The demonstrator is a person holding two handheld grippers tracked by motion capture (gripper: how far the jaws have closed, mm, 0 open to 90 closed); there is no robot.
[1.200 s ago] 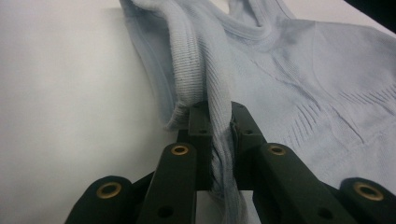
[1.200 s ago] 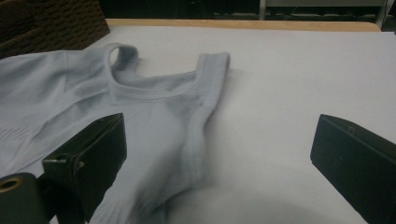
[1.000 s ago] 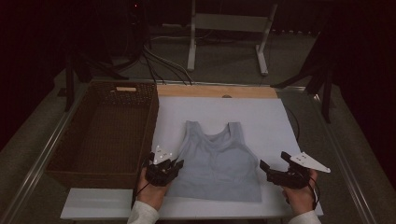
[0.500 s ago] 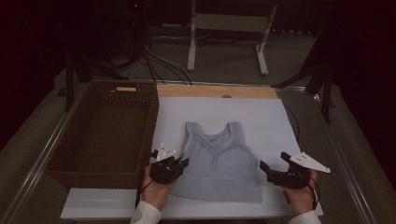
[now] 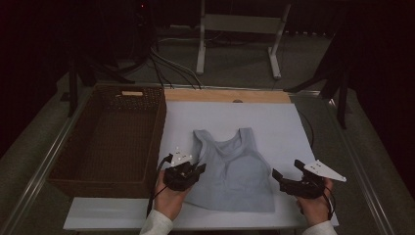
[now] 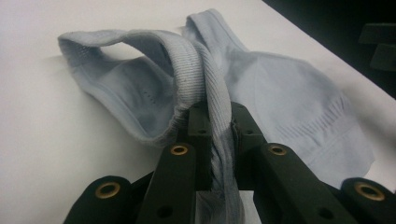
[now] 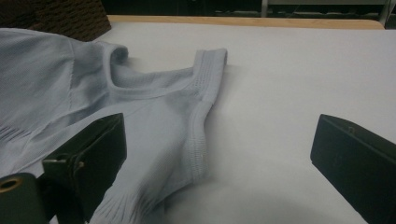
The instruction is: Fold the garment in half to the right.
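Observation:
A pale blue-grey ribbed tank top (image 5: 235, 166) lies on the white board (image 5: 274, 122), straps toward the far side. At the top's left side, my left gripper (image 5: 199, 169) is shut on its edge. In the left gripper view the fabric (image 6: 280, 88) is bunched between the jaws of that gripper (image 6: 217, 114), and a strap arches up off the board. My right gripper (image 5: 276, 175) is open beside the top's lower right edge. In the right gripper view its jaws (image 7: 219, 130) stand wide apart, with the top's side and armhole (image 7: 154, 107) lying by the left jaw.
A brown wicker basket (image 5: 107, 137) stands left of the board, close to my left hand. A wooden strip (image 5: 227, 95) runs along the board's far edge. Beyond the table are a metal stand (image 5: 240, 29) and cables (image 5: 166, 63) on the floor.
My left gripper has shifted slightly right and up, drawing the top's left edge inward off the board. The right gripper has stayed where it was.

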